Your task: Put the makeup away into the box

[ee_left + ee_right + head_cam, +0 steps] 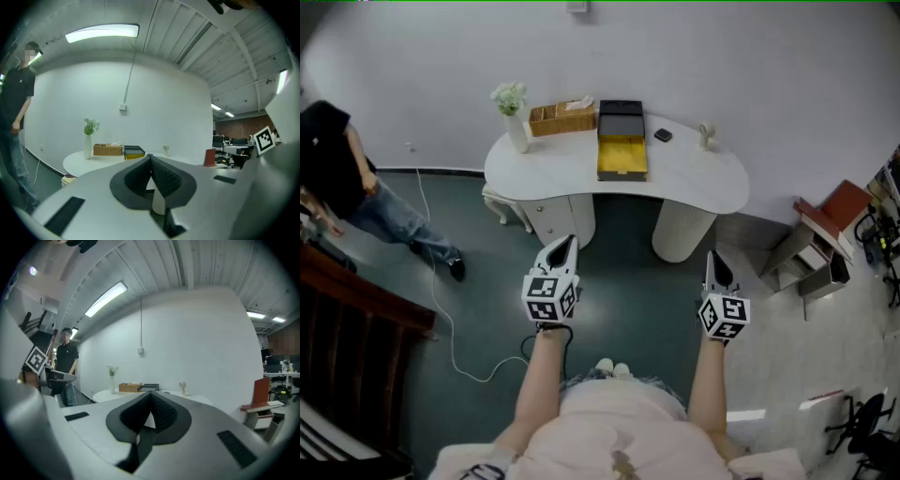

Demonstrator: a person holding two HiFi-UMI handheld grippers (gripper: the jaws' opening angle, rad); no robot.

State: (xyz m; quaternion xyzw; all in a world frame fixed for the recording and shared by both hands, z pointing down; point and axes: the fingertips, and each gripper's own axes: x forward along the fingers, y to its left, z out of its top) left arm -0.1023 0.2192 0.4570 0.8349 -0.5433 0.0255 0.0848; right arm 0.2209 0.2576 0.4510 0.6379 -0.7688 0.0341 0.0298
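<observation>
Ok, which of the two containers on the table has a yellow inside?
The black box, just right of the wicker basket in the head view; the basket is tan throughout.

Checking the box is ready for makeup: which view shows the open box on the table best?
The head view: it looks down into the open box, showing its yellow inside and black lid. The left gripper view shows it small, distant and side-on; the right gripper view shows only a dark sliver.

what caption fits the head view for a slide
Left gripper and right gripper, shut and empty, face the table holding the open box.
</observation>
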